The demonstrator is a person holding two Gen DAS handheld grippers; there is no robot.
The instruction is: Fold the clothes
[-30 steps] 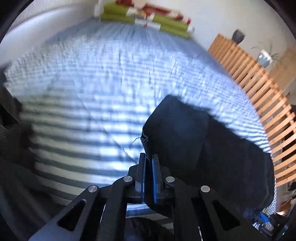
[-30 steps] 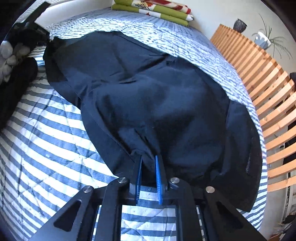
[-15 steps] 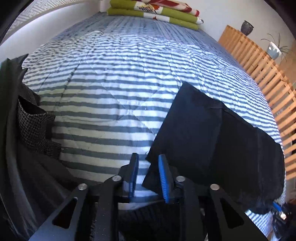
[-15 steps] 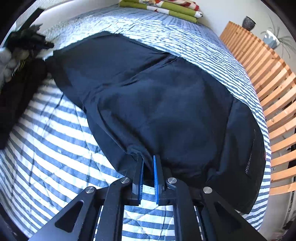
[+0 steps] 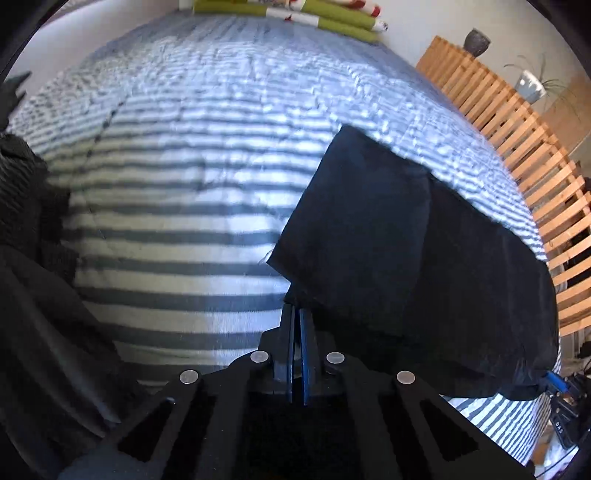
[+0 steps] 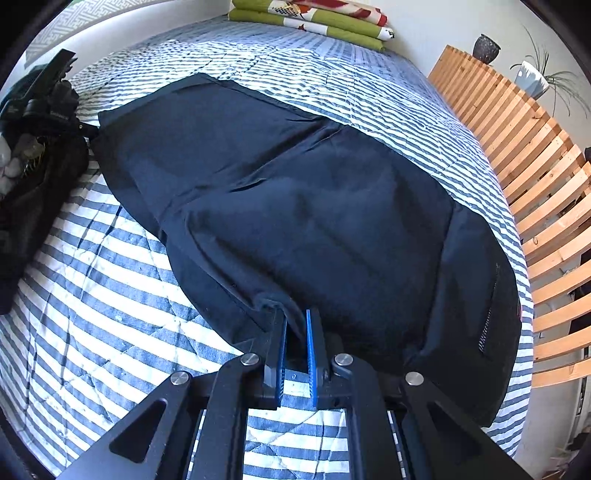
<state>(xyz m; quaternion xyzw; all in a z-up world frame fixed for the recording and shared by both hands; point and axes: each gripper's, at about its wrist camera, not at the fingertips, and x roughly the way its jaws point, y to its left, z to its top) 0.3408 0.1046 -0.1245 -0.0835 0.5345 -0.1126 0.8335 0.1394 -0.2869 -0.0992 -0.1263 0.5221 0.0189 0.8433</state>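
Black garment (image 6: 314,206) lies on the striped bed (image 6: 92,295); right gripper (image 6: 295,325) clamps its near hem, left gripper (image 5: 296,321), just closing, pinches its corner.

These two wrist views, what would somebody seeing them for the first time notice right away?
A big dark garment sprawls across the blue and white striped bedspread, filling most of the right wrist view. The right tool is shut on its near edge, and the left tool, whose jaws have just closed, pinches a corner. At the bed's far end lies a folded green and red blanket, with a wooden slatted frame along the right.
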